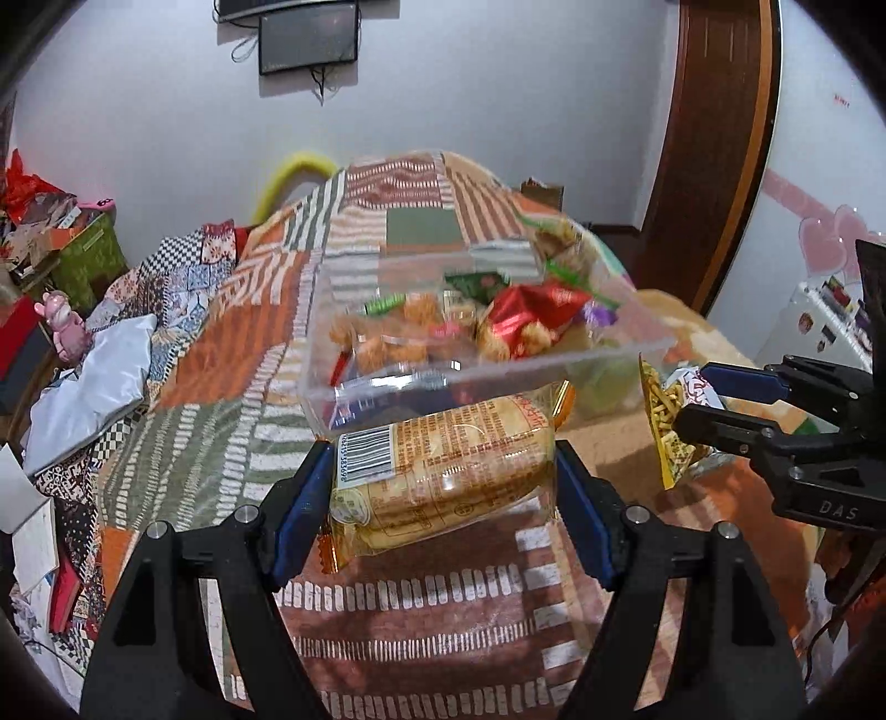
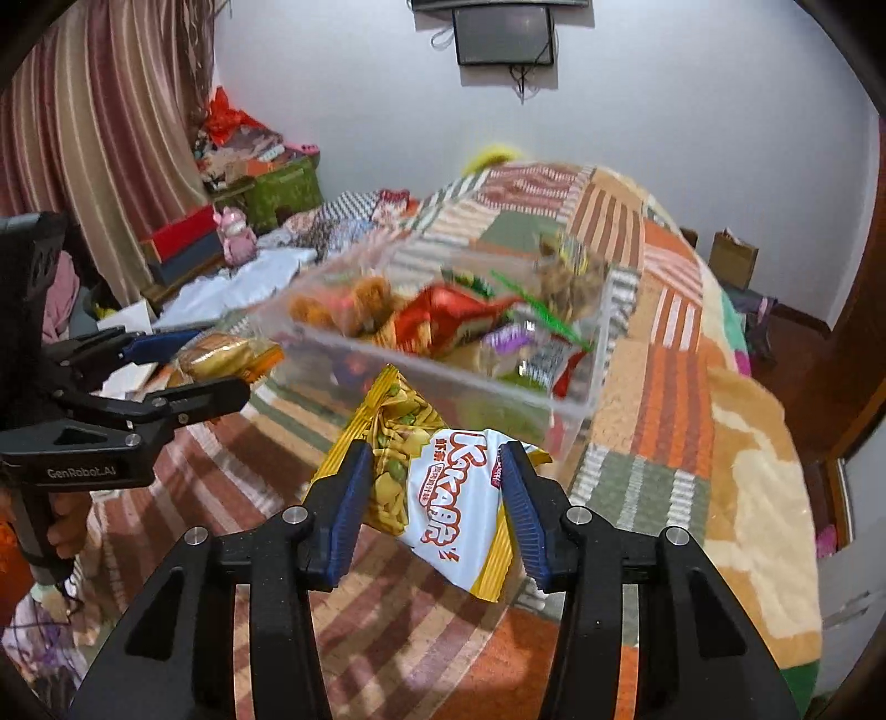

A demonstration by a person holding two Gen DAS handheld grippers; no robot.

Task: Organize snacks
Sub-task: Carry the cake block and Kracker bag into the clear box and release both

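The left gripper point(image 1: 443, 487) is clamped on a clear-wrapped pack of golden biscuits point(image 1: 443, 471), barcode end at 9 o'clock, blue pads pressing both sides. The pack is lifted clear of the patchwork blanket point(image 1: 221, 343), just below the near wall of the clear plastic bin point(image 1: 332, 382).

The right gripper point(image 2: 434, 487) is clamped on a yellow-and-white snack bag point(image 2: 437, 498); its pads pinch the bag's middle, and the crimped top points toward 12 o'clock, near the bin's front wall point(image 2: 443, 371). In the left wrist view the same gripper point(image 1: 692, 399) enters from 3 o'clock with the bag point(image 1: 664, 421) between its fingers.

The bin stands on the blanket at 12 o'clock of both grippers. It holds loose snacks: orange-brown pieces point(image 1: 376, 338), a red wrapper point(image 1: 531, 310) and green and purple packets.

A wall-mounted screen point(image 2: 504, 33) hangs at 12 o'clock. A striped curtain point(image 2: 99, 127) hangs at 10 o'clock in the right wrist view. A hand point(image 2: 66, 526) grips the left gripper's handle at 8 o'clock.
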